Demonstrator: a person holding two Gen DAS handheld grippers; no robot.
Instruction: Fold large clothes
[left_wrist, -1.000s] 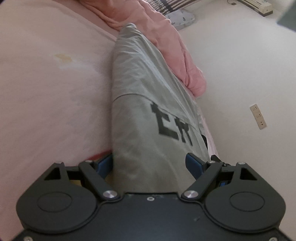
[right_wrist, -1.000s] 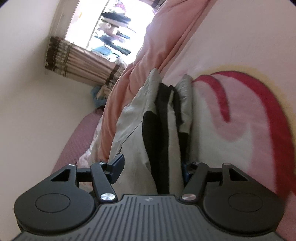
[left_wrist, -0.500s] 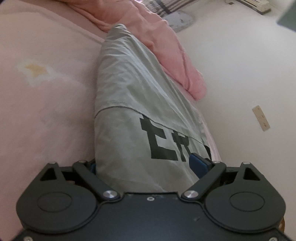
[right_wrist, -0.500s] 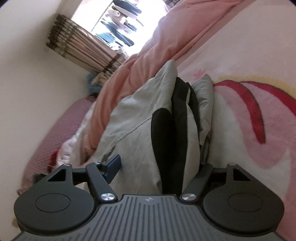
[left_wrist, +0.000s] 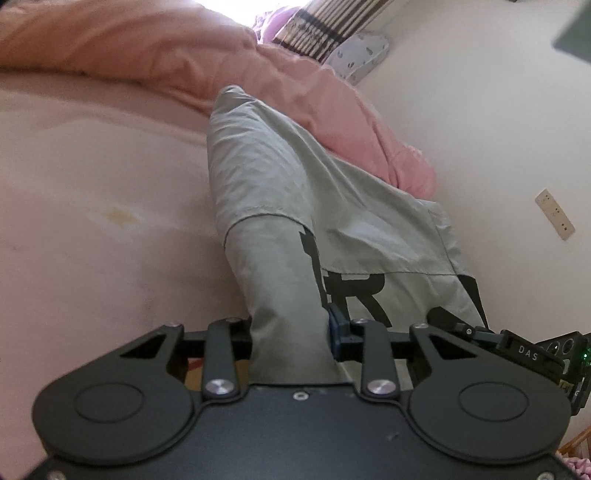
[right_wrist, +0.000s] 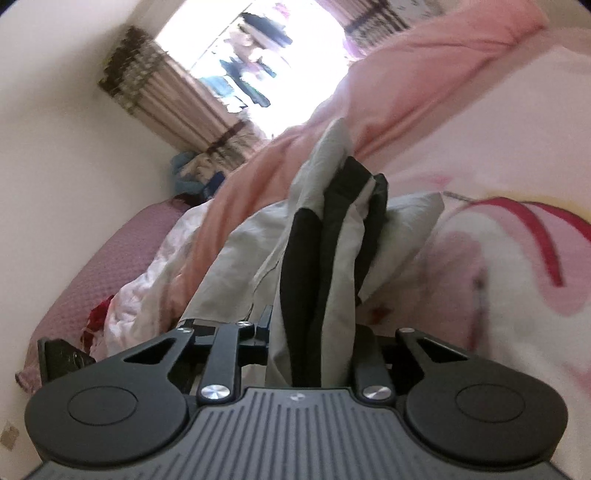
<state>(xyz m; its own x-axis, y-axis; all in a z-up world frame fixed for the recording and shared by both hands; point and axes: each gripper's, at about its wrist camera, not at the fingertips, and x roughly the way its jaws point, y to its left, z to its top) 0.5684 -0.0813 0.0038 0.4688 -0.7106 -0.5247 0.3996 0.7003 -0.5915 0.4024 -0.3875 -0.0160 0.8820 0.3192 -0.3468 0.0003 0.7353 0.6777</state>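
Note:
A large grey garment (left_wrist: 295, 192) with black block letters lies stretched over a pink bed. My left gripper (left_wrist: 291, 332) is shut on a gathered fold of it, near the lettering. In the right wrist view the same garment (right_wrist: 317, 258) shows grey cloth with black bands, bunched lengthwise. My right gripper (right_wrist: 314, 339) is shut on that bunched end, with the cloth running between the jaws. The other gripper's body (left_wrist: 528, 350) shows at the right edge of the left wrist view.
A pink quilt (left_wrist: 166, 55) is heaped along the far side of the bed. The pink bed sheet (left_wrist: 92, 221) has a red-and-white print (right_wrist: 517, 251). A white wall with a socket (left_wrist: 554, 214) is at right. A window with striped curtains (right_wrist: 166, 96) is beyond.
Both grippers' jaws have closed in on the garment, pinching it into narrow folds. Both views have tilted up, showing more quilt and window.

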